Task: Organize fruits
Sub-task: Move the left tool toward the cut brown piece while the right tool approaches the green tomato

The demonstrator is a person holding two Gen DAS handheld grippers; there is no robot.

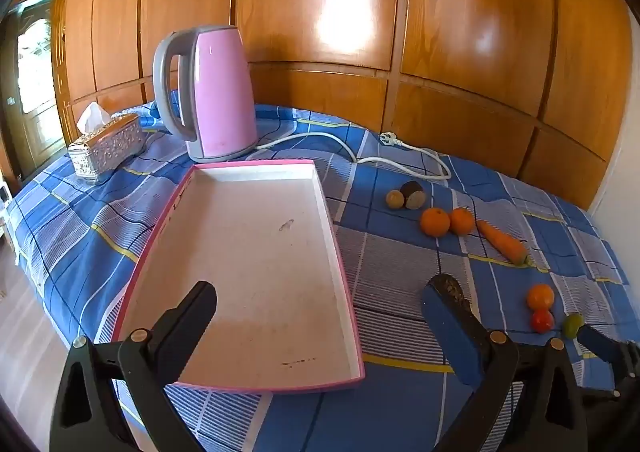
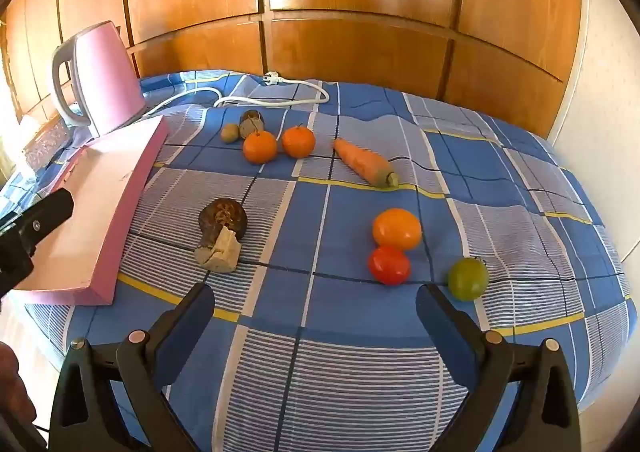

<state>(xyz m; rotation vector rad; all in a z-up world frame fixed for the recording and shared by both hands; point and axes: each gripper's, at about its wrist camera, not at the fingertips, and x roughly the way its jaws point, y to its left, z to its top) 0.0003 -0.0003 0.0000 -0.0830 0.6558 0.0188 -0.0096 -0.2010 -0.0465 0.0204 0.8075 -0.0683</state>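
1. Both tongs stand with their jaws wide apart and nothing between them: the left tongs (image 1: pixel 320 308) hang above the near end of the tray, the right tongs (image 2: pixel 316 308) above bare cloth just short of the fruit.
2. A shallow pink-rimmed tray (image 1: pixel 344 264) with a white floor lies on the left side of the desk (image 2: pixel 360 372), which is covered by a blue checked cloth.
3. All the fruit sits on the cloth to the right of the tray, none in it.
4. Nearest the right tongs are a green tomato (image 2: pixel 468 278), a red tomato (image 2: pixel 389 265) and an orange-yellow fruit (image 2: pixel 397 228); the last two touch.
5. Farther back lie a carrot (image 2: pixel 366 163) and two tangerines (image 2: pixel 259 147) side by side.
6. Behind them are some small brownish items (image 2: pixel 244 125), too small to name with confidence.
7. A dark, broken lump (image 2: pixel 222 234), possibly a mushroom or root, lies near the tray's right edge.
8. A pink kettle (image 1: pixel 218 91) stands behind the tray, its white cord (image 1: pixel 400 161) trailing unplugged across the cloth.
9. A silver tissue box (image 1: pixel 106 147) sits left of the kettle.
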